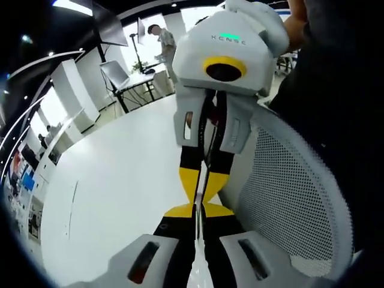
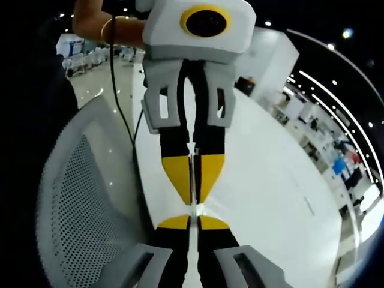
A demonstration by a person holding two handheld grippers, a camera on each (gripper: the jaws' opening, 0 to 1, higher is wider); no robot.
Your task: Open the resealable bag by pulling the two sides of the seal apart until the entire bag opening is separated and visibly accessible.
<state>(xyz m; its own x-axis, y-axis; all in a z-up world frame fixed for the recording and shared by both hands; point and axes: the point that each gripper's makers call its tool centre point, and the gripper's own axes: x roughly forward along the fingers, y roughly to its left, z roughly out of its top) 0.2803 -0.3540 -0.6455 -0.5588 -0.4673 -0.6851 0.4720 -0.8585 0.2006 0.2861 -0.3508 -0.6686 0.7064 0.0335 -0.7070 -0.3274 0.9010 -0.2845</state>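
My two grippers meet tip to tip over a white table point(image 1: 114, 198). In the left gripper view my left gripper point(image 1: 198, 210) rises from the bottom with its yellow-tipped jaws pressed together. My right gripper point(image 1: 202, 187) comes down from above, also pressed shut. A thin pale strip, the clear resealable bag point(image 1: 207, 168) seen edge-on, runs between both pairs of jaws. The right gripper view mirrors this: my right gripper point(image 2: 189, 221) is below and the left gripper point(image 2: 193, 192) above, with the bag's edge point(image 2: 192, 207) as a bright line between them. The rest of the bag cannot be made out.
A white mesh chair back point(image 1: 294, 198) point(image 2: 78, 204) stands close beside the grippers. A black cable point(image 2: 123, 120) hangs past it. A person's arm point(image 2: 99, 27) holds the left gripper. Another person point(image 1: 165, 42) stands by desks far back.
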